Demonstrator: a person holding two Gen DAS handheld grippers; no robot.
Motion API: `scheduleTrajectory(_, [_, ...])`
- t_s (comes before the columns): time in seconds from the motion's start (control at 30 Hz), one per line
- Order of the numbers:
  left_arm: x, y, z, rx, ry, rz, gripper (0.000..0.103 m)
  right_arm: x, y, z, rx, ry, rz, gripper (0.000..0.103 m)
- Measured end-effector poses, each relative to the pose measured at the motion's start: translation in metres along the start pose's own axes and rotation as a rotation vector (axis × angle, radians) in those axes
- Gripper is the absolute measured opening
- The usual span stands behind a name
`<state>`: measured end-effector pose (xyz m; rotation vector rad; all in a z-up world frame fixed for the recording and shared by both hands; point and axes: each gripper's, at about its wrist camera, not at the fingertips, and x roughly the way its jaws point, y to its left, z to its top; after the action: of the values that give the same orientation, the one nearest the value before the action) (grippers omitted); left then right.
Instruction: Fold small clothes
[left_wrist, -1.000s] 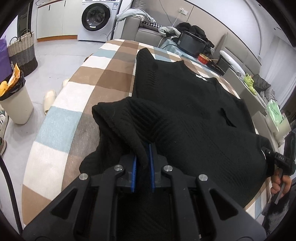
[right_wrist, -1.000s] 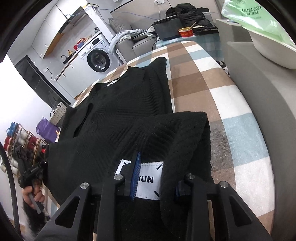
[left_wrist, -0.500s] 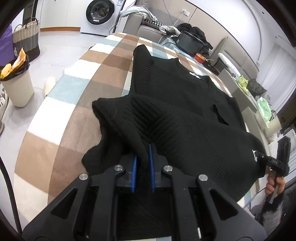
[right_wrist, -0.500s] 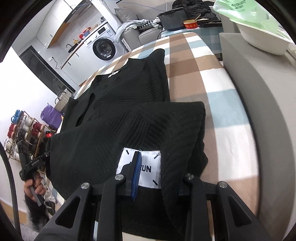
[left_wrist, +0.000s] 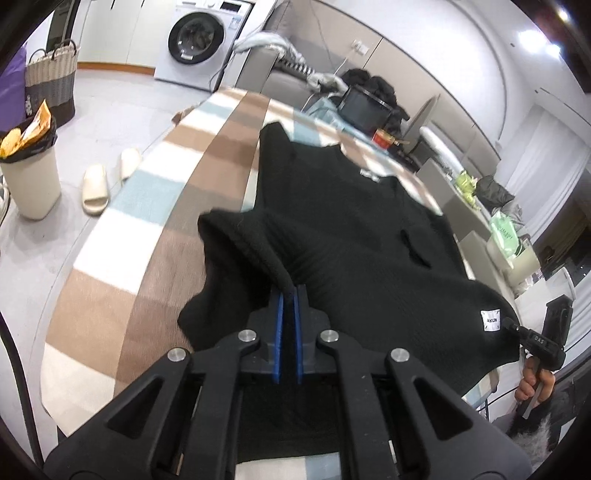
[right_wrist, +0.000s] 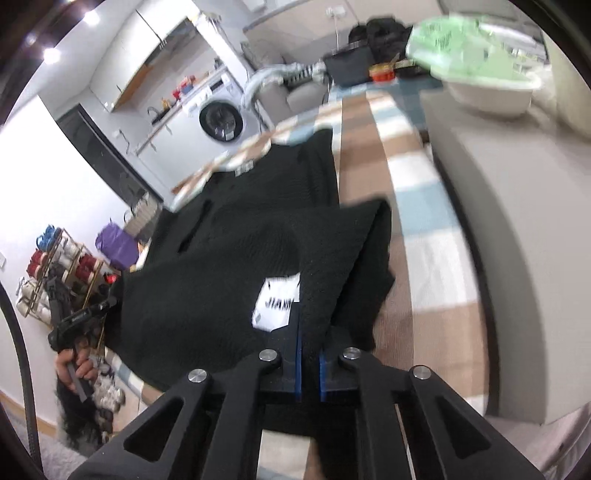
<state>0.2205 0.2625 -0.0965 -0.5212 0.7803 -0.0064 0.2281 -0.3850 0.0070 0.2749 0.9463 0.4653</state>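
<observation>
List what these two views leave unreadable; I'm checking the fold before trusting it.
- White label, right wrist view: text smeared by motion blur.
- Black sweater near hem, left wrist view: hidden behind the left gripper body.
- Fabric under the raised fold: covered by the sweater itself.
- Right gripper fingers: tips buried in knit.

Pale grey tile floor (left_wrist: 110, 96). White front-loading washing machine (left_wrist: 201, 40) at upper centre-left, against the back wall. Woven basket (left_wrist: 51, 79) far left; cream waste bin (left_wrist: 31, 184) with a black liner below it. Pair of cream slippers (left_wrist: 109, 181) on the floor beside the table. Table under a checked cloth (left_wrist: 155, 229) of brown, white and pale blue. Grey sofa (left_wrist: 273, 74) behind, strewn with clothes. Ceiling spotlights (right_wrist: 51, 55) glare upper left. Shoe rack (right_wrist: 59, 269) at left edge, against a white wall.
</observation>
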Motion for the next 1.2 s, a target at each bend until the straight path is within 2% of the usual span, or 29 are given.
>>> scheduleTrajectory(0.13, [-0.008, 0.003, 0.008, -0.01, -0.025, -0.013, 0.002, -0.011, 0.005, 0.015, 0.013, -0.093, 0.033, 0.005])
scheduleTrajectory(0.2, [-0.01, 0.01, 0.007, -0.036, -0.02, -0.005, 0.003, -0.007, 0.005, 0.018, 0.009, -0.086, 0.029, 0.005])
scheduleTrajectory(0.27, [-0.007, 0.019, 0.002, -0.055, 0.022, 0.038, 0.004, -0.001, 0.003, 0.017, 0.016, -0.057, 0.021, 0.006])
scheduleTrajectory(0.3, [-0.008, 0.024, -0.001, -0.061, 0.028, 0.05, 0.011, 0.002, 0.0, 0.016, 0.028, -0.036, 0.012, 0.007])
scheduleTrajectory(0.33, [-0.01, 0.028, -0.006, -0.07, 0.036, 0.066, 0.023, 0.005, -0.004, 0.014, 0.043, -0.018, 0.002, 0.008])
scheduleTrajectory(0.37, [-0.012, 0.031, -0.01, -0.076, 0.048, 0.075, 0.03, 0.007, -0.007, 0.013, 0.054, -0.001, 0.0, 0.009])
scheduleTrajectory(0.4, [-0.014, 0.034, -0.015, -0.078, 0.059, 0.084, 0.041, 0.008, -0.01, 0.012, 0.061, 0.01, 0.003, 0.01])
scheduleTrajectory(0.43, [-0.016, 0.035, -0.019, -0.075, 0.058, 0.091, 0.045, 0.006, -0.012, 0.01, 0.066, 0.01, 0.006, 0.011])
scheduleTrajectory(0.5, [-0.018, 0.036, -0.028, -0.064, 0.061, 0.11, 0.045, 0.005, -0.012, 0.009, 0.055, 0.016, 0.017, 0.013])
scheduleTrajectory(0.67, [-0.012, 0.032, -0.043, -0.048, 0.081, 0.112, 0.043, 0.011, -0.006, 0.006, 0.02, 0.052, 0.022, 0.017])
scheduleTrajectory(0.7, [-0.013, 0.029, -0.047, -0.034, 0.081, 0.103, 0.036, 0.012, -0.005, 0.005, 0.013, 0.06, 0.015, 0.017])
scheduleTrajectory(0.73, [-0.014, 0.027, -0.049, -0.022, 0.081, 0.099, 0.024, 0.012, -0.005, 0.003, 0.008, 0.067, 0.017, 0.018])
scheduleTrajectory(0.83, [-0.019, 0.02, -0.052, 0.005, 0.063, 0.082, 0.005, 0.011, -0.006, 0.0, 0.002, 0.078, 0.013, 0.023])
scheduleTrajectory(0.97, [-0.032, 0.017, -0.047, 0.01, 0.022, 0.053, 0.003, 0.014, -0.006, -0.004, 0.002, 0.072, 0.011, 0.022])
scheduleTrajectory(1.03, [-0.037, 0.016, -0.042, 0.005, 0.004, 0.038, 0.003, 0.011, -0.004, -0.007, -0.015, 0.043, -0.004, 0.007])
scheduleTrajectory(1.2, [-0.046, 0.014, -0.017, -0.041, -0.062, -0.033, 0.003, -0.002, -0.005, -0.006, 0.016, -0.053, 0.024, 0.005])
